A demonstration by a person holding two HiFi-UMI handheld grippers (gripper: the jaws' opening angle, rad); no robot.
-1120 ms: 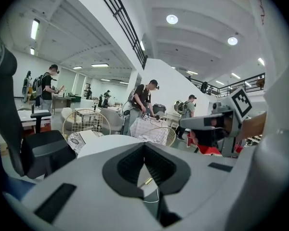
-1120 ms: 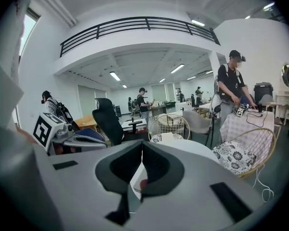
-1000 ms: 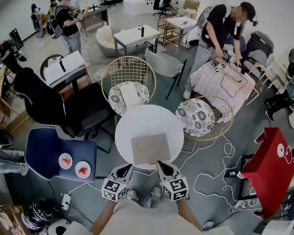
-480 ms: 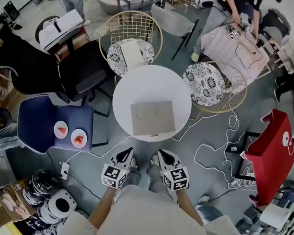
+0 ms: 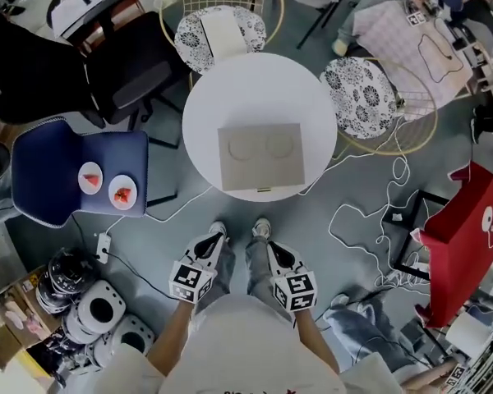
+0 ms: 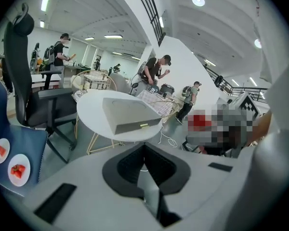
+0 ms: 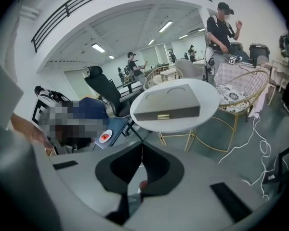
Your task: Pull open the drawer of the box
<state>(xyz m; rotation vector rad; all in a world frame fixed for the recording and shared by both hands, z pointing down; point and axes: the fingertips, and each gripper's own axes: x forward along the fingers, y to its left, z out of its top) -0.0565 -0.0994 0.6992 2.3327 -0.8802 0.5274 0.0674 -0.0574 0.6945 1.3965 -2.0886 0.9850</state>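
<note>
Well, I hold both grippers low in front of me, above the grey floor and well apart from the round white table (image 5: 204, 105). My left gripper (image 5: 214, 240) has its dark jaws pressed together with nothing between them, and its own view shows the two pads meeting in a thin seam. My right gripper (image 5: 273, 248) is the same: jaws closed tip to tip, empty, side by side with the left one and pointing toward the table.

The flat grey-beige box with two round impressions in its lid (image 5: 260, 156) lies on the near half of the table top, its front face turned to me. In that face sits the drawer, flush and closed, marked by a small brass-coloured handle (image 5: 264, 190) — both gripper views look straight at it. To my left stands a blue padded chair (image 5: 41, 158) carrying two small white plates of red food (image 5: 91, 177).
</note>
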